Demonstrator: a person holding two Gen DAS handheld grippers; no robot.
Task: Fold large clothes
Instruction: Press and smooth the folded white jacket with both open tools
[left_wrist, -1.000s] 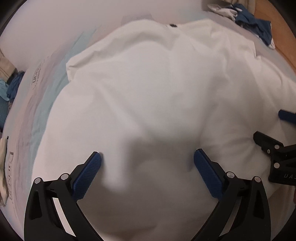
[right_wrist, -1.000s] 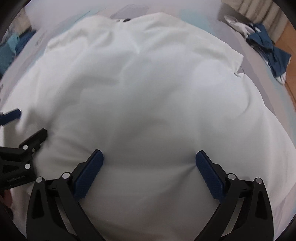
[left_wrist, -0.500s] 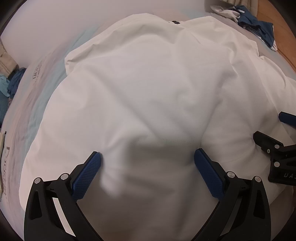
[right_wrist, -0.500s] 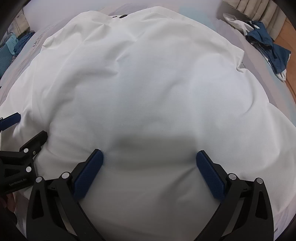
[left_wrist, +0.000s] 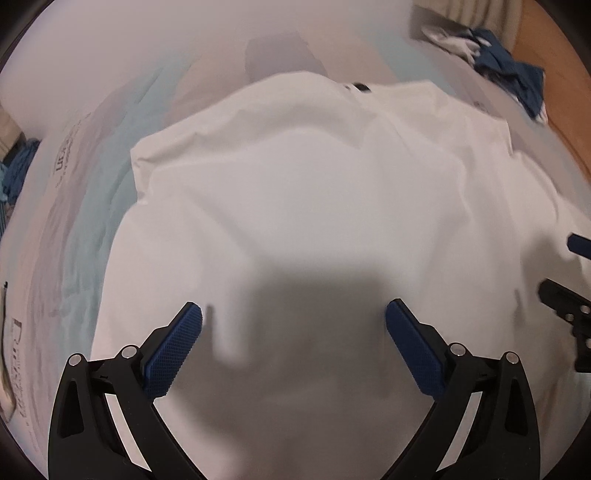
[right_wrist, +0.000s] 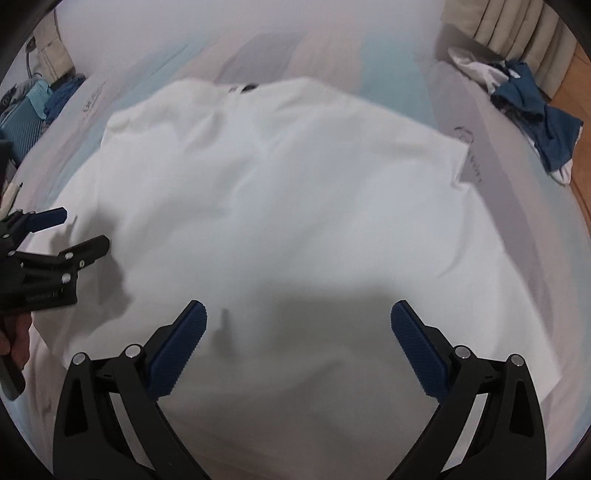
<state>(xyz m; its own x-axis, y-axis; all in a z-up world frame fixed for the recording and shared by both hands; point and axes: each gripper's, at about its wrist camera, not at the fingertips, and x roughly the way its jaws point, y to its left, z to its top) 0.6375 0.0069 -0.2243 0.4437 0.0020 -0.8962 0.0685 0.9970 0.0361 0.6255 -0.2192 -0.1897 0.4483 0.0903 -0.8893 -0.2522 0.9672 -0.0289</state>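
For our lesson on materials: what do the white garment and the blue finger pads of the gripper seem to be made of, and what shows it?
White garment: probably a matte woven or knit fabric, perhaps cotton; it drapes in soft creases without shine. Blue finger pads: likely moulded rubber or plastic, judging by the fine grid texture on their faces. They sit on black arms that look like hard plastic.

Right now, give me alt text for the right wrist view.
The open right hand-held gripper hovers over a white shirt spread on a bed. The left hand-held gripper, also open, enters from the left edge, and blue clothes lie far right.
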